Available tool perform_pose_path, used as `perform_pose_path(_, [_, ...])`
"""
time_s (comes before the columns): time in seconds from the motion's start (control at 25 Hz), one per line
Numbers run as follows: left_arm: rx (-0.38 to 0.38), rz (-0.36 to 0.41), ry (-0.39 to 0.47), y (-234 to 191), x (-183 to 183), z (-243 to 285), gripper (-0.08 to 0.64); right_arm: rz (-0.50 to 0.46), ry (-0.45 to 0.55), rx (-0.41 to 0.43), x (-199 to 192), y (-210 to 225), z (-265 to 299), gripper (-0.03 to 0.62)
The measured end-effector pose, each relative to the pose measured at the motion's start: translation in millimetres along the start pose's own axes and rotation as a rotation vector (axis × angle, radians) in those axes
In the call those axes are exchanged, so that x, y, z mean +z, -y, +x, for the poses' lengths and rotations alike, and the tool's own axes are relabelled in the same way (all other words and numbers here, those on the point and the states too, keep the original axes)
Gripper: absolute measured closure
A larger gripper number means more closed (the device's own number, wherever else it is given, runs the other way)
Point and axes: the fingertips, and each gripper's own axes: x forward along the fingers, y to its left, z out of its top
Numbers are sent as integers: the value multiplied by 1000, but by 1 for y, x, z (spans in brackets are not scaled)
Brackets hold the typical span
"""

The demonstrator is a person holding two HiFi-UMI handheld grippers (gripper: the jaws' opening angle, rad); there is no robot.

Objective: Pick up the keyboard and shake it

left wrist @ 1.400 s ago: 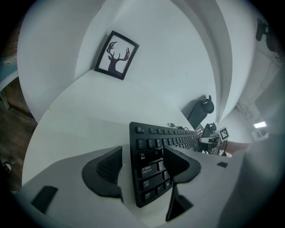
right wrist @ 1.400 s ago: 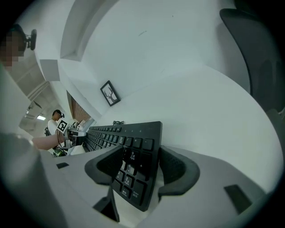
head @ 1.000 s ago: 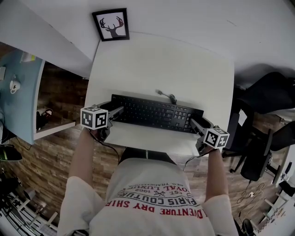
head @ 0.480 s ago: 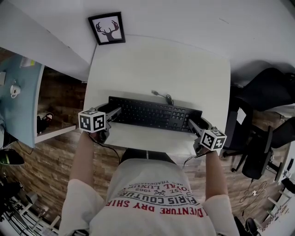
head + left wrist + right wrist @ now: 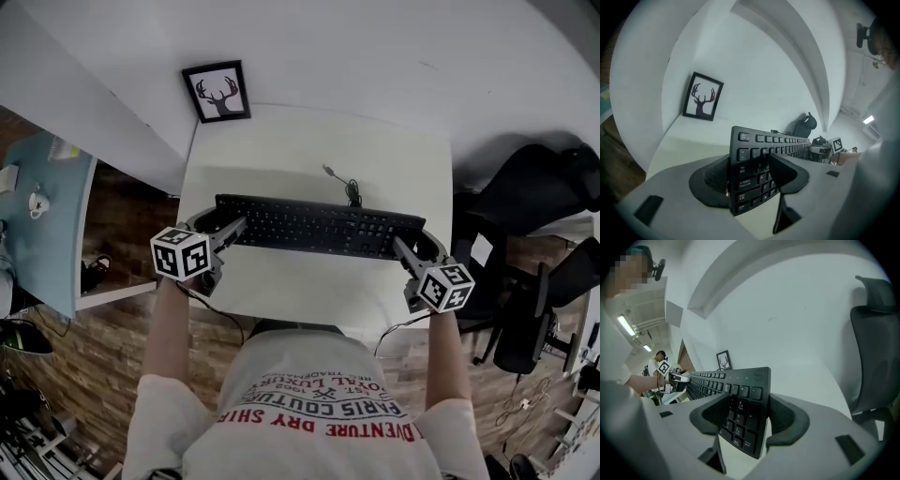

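Observation:
A black keyboard (image 5: 319, 227) hangs a little above the white table (image 5: 309, 141), held at both ends. My left gripper (image 5: 225, 228) is shut on its left end, one pad on the keys and one under the base. The left gripper view shows that end (image 5: 752, 154) clamped between my left gripper's (image 5: 749, 180) jaws. My right gripper (image 5: 410, 249) is shut on the number-pad end. That end (image 5: 745, 394) sits between my right gripper's (image 5: 743, 420) pads. The keyboard's cable (image 5: 342, 186) trails from its back edge onto the table.
A framed deer picture (image 5: 217, 92) leans on the wall at the table's far left corner. A black office chair (image 5: 539, 187) stands to the right of the table. A blue table (image 5: 42, 225) with a cup (image 5: 36, 202) lies at the left.
Both grippers have risen with the keyboard, which has come up off the table and looks larger and nearer in the head view. Both grips hold as before.

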Motion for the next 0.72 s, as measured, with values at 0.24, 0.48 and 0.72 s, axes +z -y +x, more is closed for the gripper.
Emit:
perform_pose_path(0.24, [-21,82,114,27,66,-17,299,-110,122,-8,73,-6,-17,325])
perform_pose_path(0.48, [-39,206,249,58,128,-44,299,-214,261,-24,133,-18,-39,325])
perform_pose_path(0.72, [-67,333,439,92,180,-79,299,-349,450,-51,188,-38,-74,325])
